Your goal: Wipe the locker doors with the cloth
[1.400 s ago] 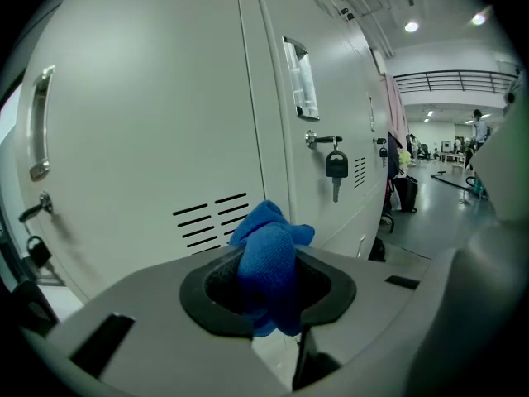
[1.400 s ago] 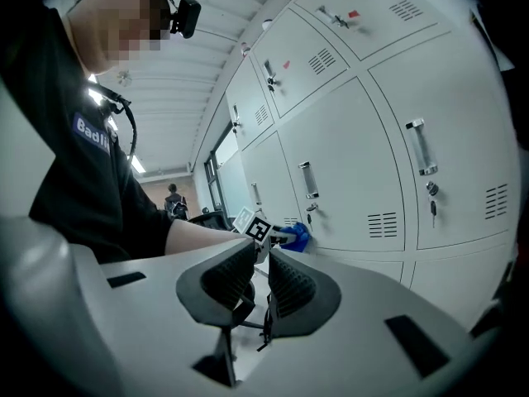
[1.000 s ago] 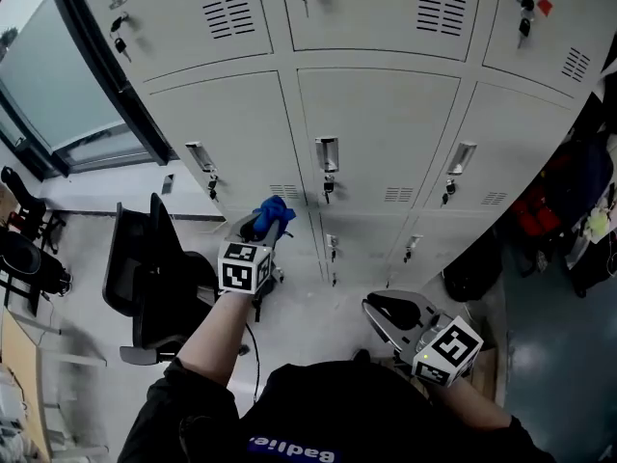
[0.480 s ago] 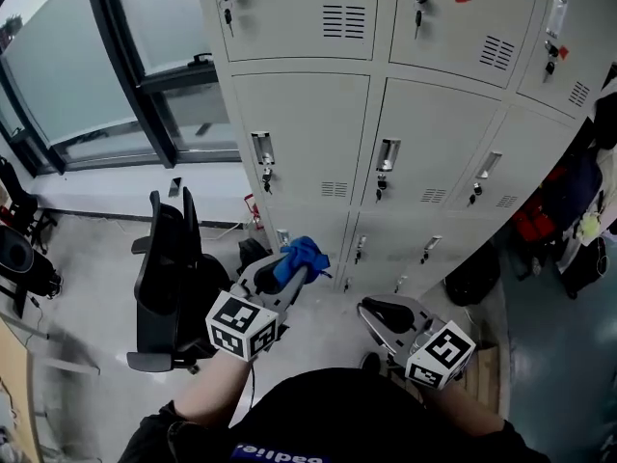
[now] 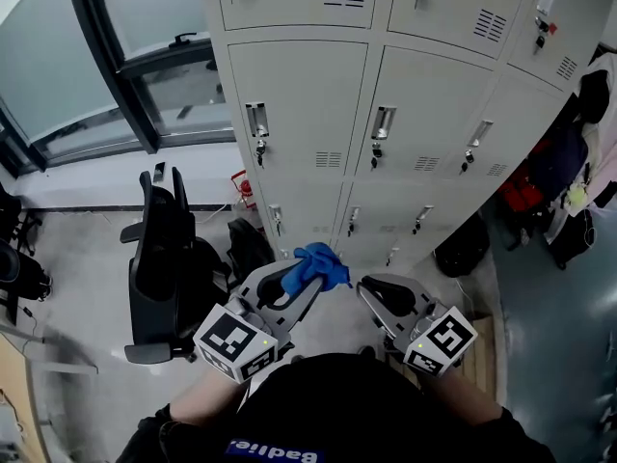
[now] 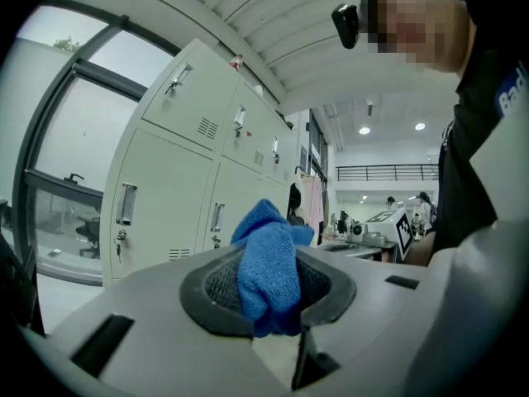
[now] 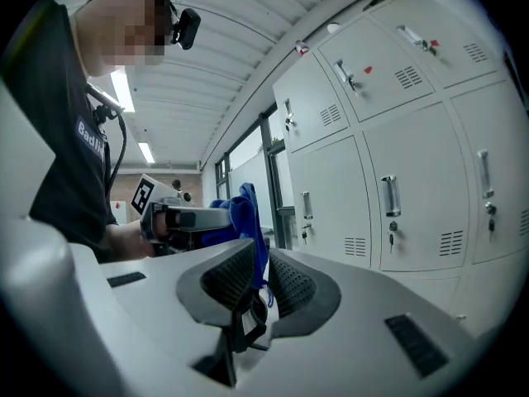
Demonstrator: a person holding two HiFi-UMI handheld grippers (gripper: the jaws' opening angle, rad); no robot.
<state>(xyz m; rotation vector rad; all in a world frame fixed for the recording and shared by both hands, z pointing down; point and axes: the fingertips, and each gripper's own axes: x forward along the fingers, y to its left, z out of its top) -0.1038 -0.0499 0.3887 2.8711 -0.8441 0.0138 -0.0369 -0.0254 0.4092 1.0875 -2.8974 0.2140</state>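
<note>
Holds bunched blue cloth (image 5: 319, 266) in left gripper (image 5: 301, 280), short of the grey locker doors (image 5: 299, 104), not touching them. Carries right gripper (image 5: 379, 297) just beside, at right, clear of the cloth. Faces lockers; black chair (image 5: 162, 249) at left on floor, window (image 5: 58, 66) beyond, dark bag (image 5: 463, 247) at right.

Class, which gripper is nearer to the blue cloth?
Left. The left gripper is clamped on the cloth, so it is touching it. The right gripper sits close beside the cloth, on its right, not holding it.
</note>
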